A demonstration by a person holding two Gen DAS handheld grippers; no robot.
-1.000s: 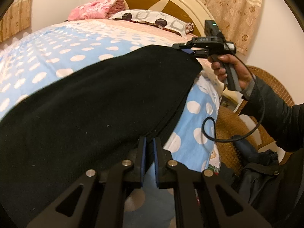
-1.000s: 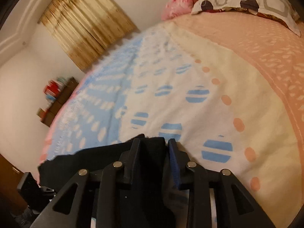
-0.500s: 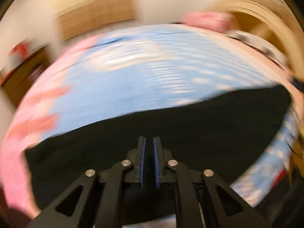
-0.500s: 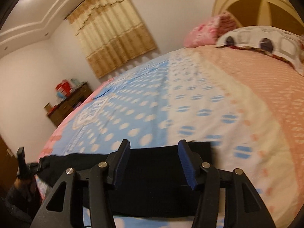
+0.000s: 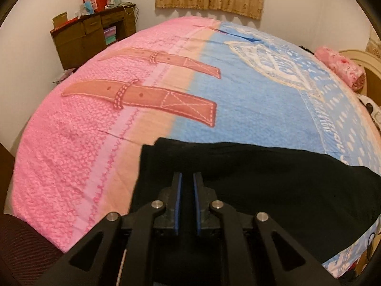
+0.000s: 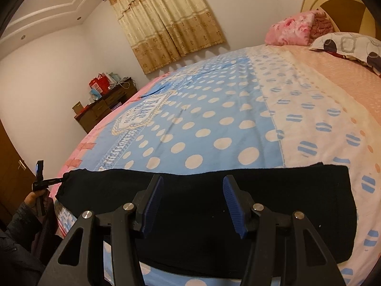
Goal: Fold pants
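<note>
The black pants [image 6: 238, 214] lie in a long strip along the near edge of the bed [image 6: 214, 119]. The left gripper [image 5: 187, 202] pinches the leg end narrow; the right gripper [image 6: 193, 205] hovers wide over the waist end. Best bet: grab the waist squarely before folding, so the edges line up.

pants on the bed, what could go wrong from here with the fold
1. The left tool is shut on one end of the black pants while the right tool hangs open above the other end; pulling from one side may drag or skew them.
2. The pants lie near the edge of the bed; they might slide off.
3. The blanket looks fuzzy, so it may bunch under the cloth.
</note>
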